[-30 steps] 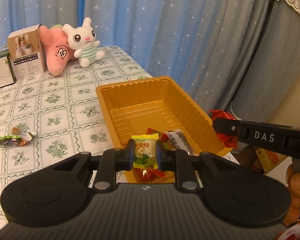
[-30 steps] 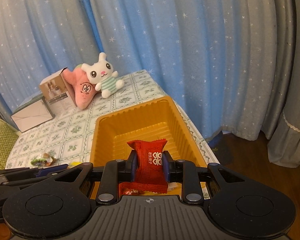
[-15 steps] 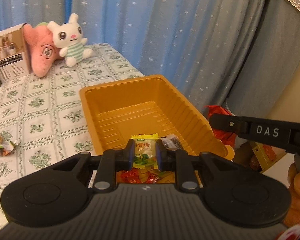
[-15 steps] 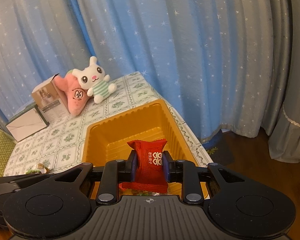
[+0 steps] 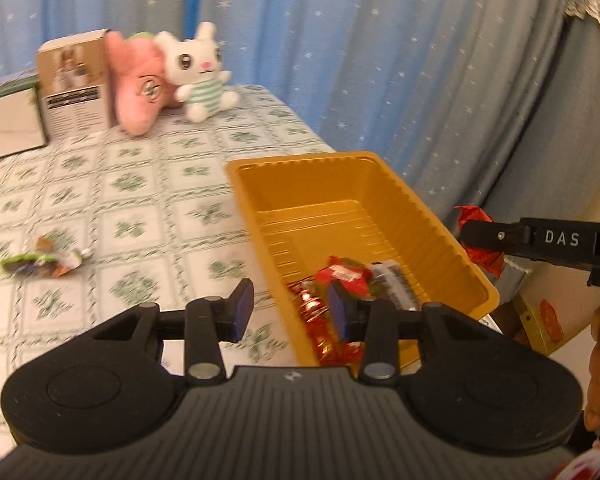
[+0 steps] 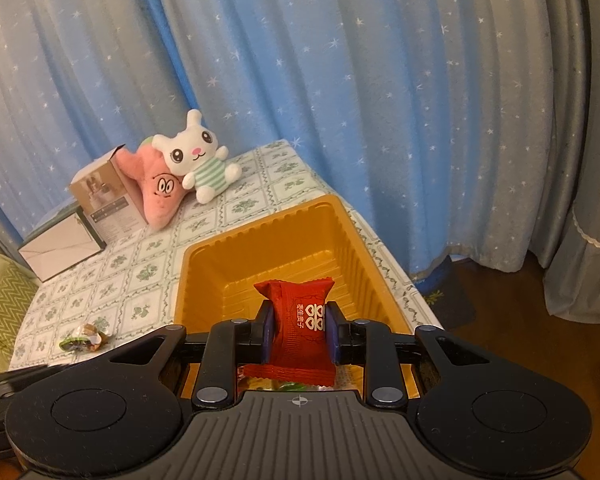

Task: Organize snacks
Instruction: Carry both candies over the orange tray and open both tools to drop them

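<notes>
Since the earlier frame the left tool (image 5: 288, 312) has let go of its yellow candy and now gapes empty over the near-left rim of the orange tray (image 5: 380, 184), where red wrappers (image 5: 340, 276) lie. In the right wrist view, the right tool (image 6: 299, 334) clamps a red packet (image 6: 302, 320) above that tray (image 6: 260, 236).

This was a home, a lived-in room. Ahead of the tongs stood a table under a green floral checked tablecloth (image 6: 236, 208), with a white plush rabbit in a striped shirt (image 6: 198, 160) and a pink plush toy (image 6: 158, 190) at its far end, star-dotted blue curtains (image 6: 340, 80) behind, and dark wooden flooring (image 6: 520, 320) to the right.
</notes>
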A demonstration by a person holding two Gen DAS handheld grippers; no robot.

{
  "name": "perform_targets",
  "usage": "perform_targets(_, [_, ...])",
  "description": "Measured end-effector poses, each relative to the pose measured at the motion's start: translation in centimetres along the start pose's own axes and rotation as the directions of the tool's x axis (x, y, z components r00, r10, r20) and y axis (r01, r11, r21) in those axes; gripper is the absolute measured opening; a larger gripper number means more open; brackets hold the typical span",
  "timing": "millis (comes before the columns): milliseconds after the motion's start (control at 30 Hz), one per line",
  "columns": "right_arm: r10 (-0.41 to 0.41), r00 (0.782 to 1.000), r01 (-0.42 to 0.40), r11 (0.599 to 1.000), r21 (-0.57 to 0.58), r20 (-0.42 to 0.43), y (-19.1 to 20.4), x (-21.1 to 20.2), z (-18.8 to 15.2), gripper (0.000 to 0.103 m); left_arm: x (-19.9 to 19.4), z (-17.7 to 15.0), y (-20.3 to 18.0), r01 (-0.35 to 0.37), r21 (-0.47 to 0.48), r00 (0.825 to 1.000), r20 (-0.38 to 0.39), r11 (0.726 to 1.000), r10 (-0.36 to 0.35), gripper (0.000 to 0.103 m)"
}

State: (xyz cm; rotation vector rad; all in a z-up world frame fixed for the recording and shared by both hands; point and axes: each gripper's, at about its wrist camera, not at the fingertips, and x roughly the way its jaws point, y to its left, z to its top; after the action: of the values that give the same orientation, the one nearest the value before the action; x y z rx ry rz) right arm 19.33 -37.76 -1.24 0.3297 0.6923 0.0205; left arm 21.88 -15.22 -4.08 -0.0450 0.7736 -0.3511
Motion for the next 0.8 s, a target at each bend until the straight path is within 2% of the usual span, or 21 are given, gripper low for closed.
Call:
perform_targets(300, [0.006, 1.0, -0.007, 1.0, -0.019, -0.028, 1.1, 1.8, 0.1, 0.027, -2.0, -1.0, 1.8, -0.02, -0.042, 1.0, 0.016, 0.999, 0.021, 0.039])
perform_targets(400, [0.009, 0.999, -0.009, 1.0, -0.021, -0.034, 1.4, 2.3, 0.2, 0.028, -2.3, -1.1, 2.2, -0.019, -0.055, 1.0, 0.013, 0.998, 0.02, 0.044])
perform_targets(433, [0.012, 0.999, -0.012, 1.0, -0.017, -0.034, 1.4, 2.4, 0.2, 0.033, -2.4, -1.2, 2.2, -0.02, -0.056, 1.0, 0.013, 0.998, 0.02, 0.047])
perform_targets(467, [0.015, 1.0, -0.015, 1.0, -0.008, -0.026, 1.3, 2.2, 0.3, 0.048, -2.4, -1.2, 2.3, -0.023, -0.058, 1.0, 0.014, 0.998, 0.024, 0.048])
perform_targets(533, [0.02, 1.0, -0.02, 1.0, 0.012, 0.0, 1.2, 1.6, 0.4, 0.059, -2.6, -1.3, 2.5, -0.027, -0.06, 0.999, 0.016, 0.998, 0.028, 0.051])
perform_targets(800, [0.022, 1.0, -0.022, 0.999, 0.03, 0.011, 1.6, -1.1, -0.4, 0.059, -4.2, -2.4, 3.4, -0.05, -0.074, 0.998, 0.021, 0.996, 0.052, 0.057])
